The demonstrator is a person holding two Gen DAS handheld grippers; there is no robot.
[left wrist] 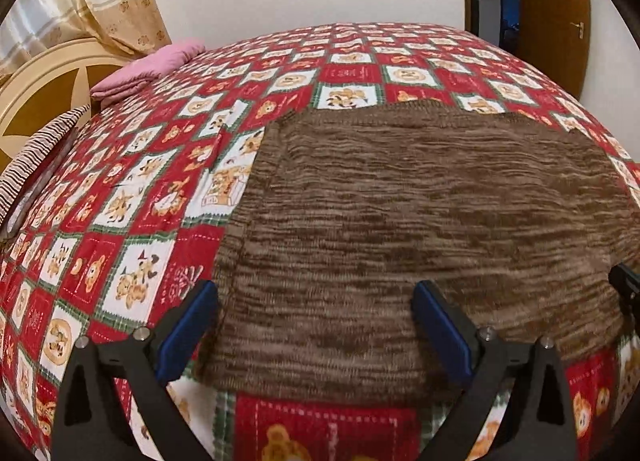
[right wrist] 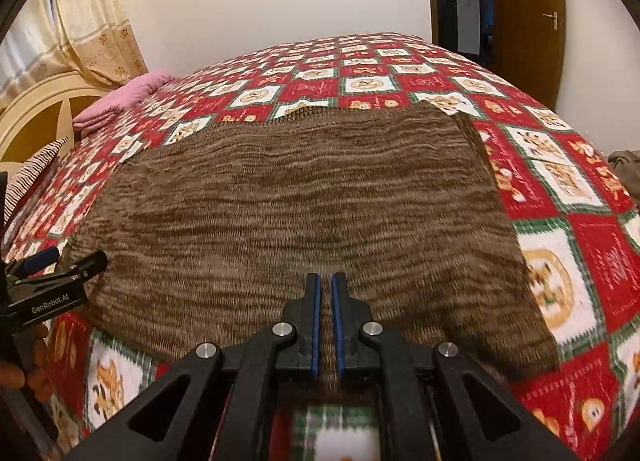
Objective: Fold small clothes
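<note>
A pink cloth (left wrist: 148, 67) lies far left by the headboard (left wrist: 48, 89). The left gripper (left wrist: 316, 325) hangs spread wide over the near left corner of the brown knit (left wrist: 420, 221), flat on the quilt (left wrist: 132, 197). Only the right view shows the right gripper (right wrist: 325, 301) nearly pressed together, a thin gap left, over the knit's near edge, and a door (right wrist: 528, 21) far right.

Black tongs (right wrist: 326, 285) with blue pads (right wrist: 317, 321), silver screws, white "GenRobot.AI" lettering on the left tongs (right wrist: 60, 261).
</note>
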